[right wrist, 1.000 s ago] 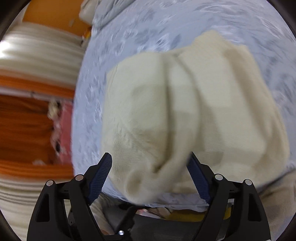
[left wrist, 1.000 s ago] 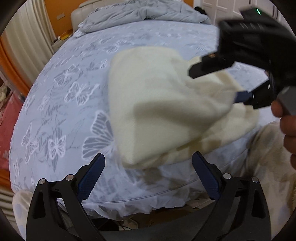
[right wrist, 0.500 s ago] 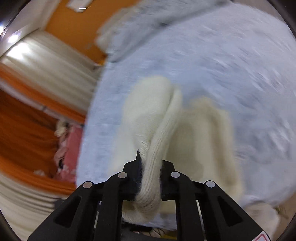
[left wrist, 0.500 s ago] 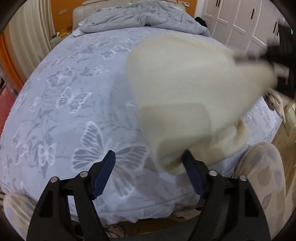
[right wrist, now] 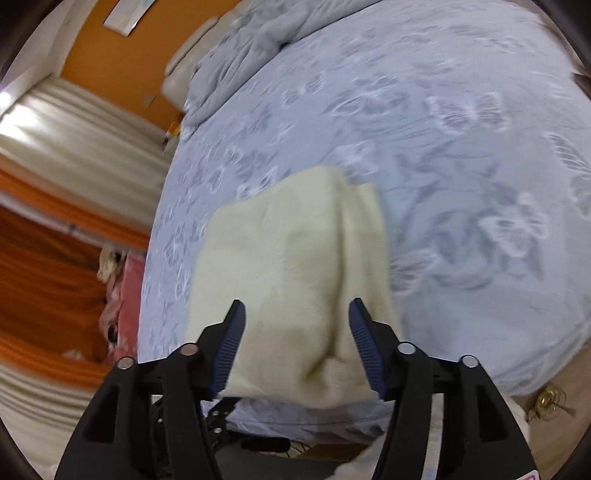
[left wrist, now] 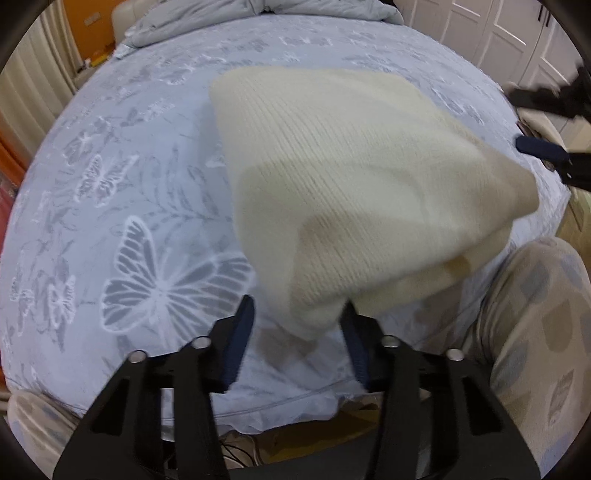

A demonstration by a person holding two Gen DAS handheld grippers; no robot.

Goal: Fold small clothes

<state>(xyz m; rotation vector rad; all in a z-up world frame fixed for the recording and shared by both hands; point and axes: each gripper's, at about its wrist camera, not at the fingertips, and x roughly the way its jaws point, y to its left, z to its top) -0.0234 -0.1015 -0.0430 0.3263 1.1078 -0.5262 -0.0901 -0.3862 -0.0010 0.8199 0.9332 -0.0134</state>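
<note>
A cream knitted garment [left wrist: 343, 177] lies folded on the bed's blue butterfly sheet [left wrist: 122, 206], near the front edge. It also shows in the right wrist view [right wrist: 291, 273]. My left gripper [left wrist: 297, 321] is open, its blue pads on either side of the garment's near corner. My right gripper [right wrist: 295, 325] is open just above the garment's near edge, gripping nothing. The right gripper's fingers [left wrist: 539, 147] show at the right edge of the left wrist view, past the garment's right corner.
A crumpled grey duvet [left wrist: 266, 11] lies at the bed's far end. White wardrobe doors [left wrist: 509, 40] stand at the right. Orange and cream curtains [right wrist: 55, 206] hang at the left. The person's patterned trouser leg [left wrist: 532, 332] is by the bed's front edge.
The right gripper, shut on the garment's edge half a second ago, has opened and let it go. The garment has dropped flat on the bed. The left gripper has moved in on its near corner.
</note>
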